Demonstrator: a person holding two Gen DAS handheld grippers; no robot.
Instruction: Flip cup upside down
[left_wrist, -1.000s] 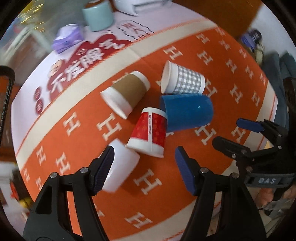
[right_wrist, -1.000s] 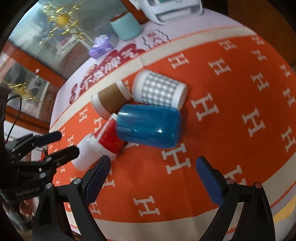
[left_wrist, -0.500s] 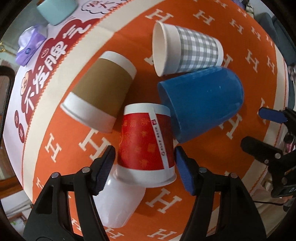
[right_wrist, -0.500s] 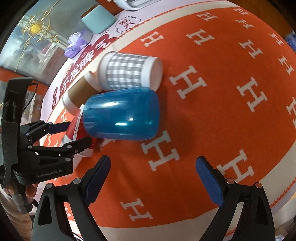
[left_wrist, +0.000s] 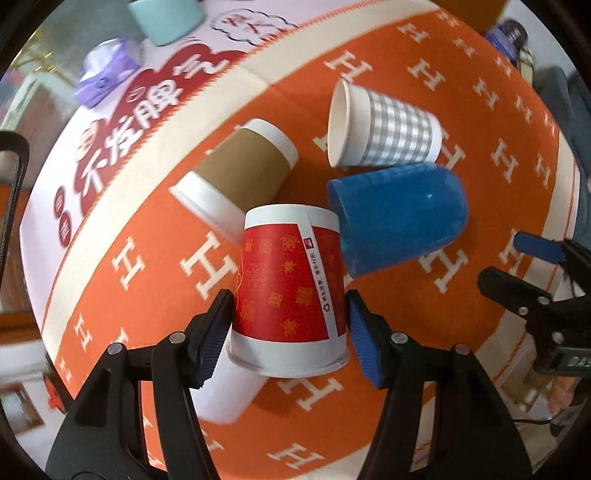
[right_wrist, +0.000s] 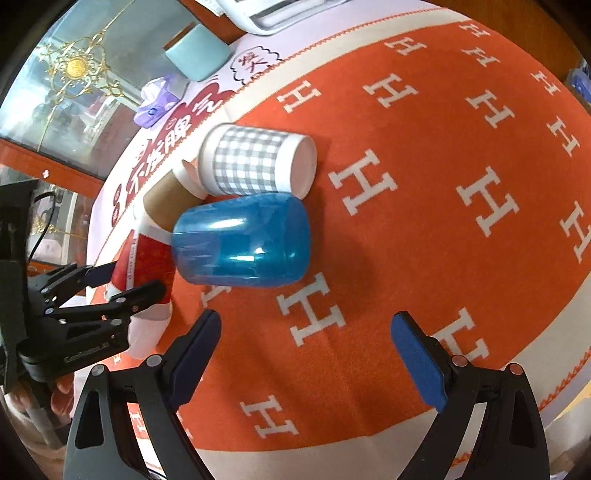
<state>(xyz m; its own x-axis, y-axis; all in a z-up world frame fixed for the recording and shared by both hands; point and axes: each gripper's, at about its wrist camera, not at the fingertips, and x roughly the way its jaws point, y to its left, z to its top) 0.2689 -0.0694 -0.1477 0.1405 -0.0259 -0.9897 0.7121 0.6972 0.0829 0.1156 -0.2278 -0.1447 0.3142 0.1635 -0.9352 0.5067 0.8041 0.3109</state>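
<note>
My left gripper (left_wrist: 290, 325) is shut on the red paper cup (left_wrist: 291, 280), its pads pressing both sides near the rim end; the cup points away from me, base end far. It also shows in the right wrist view (right_wrist: 147, 254) between the left gripper's fingers (right_wrist: 107, 288). A blue plastic cup (left_wrist: 395, 218) lies on its side to the right, touching the red cup. A grey checked cup (left_wrist: 388, 129) and a brown sleeved cup (left_wrist: 240, 173) lie on their sides behind. A white cup (left_wrist: 229, 387) lies under the red one. My right gripper (right_wrist: 306, 354) is open, empty, near the blue cup (right_wrist: 240, 240).
The orange cloth with white H marks (right_wrist: 443, 184) covers the table. A teal mug (left_wrist: 166, 18) and a purple packet (left_wrist: 103, 77) stand at the far edge by a red-and-white printed mat (left_wrist: 147, 107). The right gripper's fingers (left_wrist: 535, 288) show at the right.
My left gripper closed onto the red cup, which was loose between open jaws before. The right gripper has stayed open and moved nearer to the blue cup.
</note>
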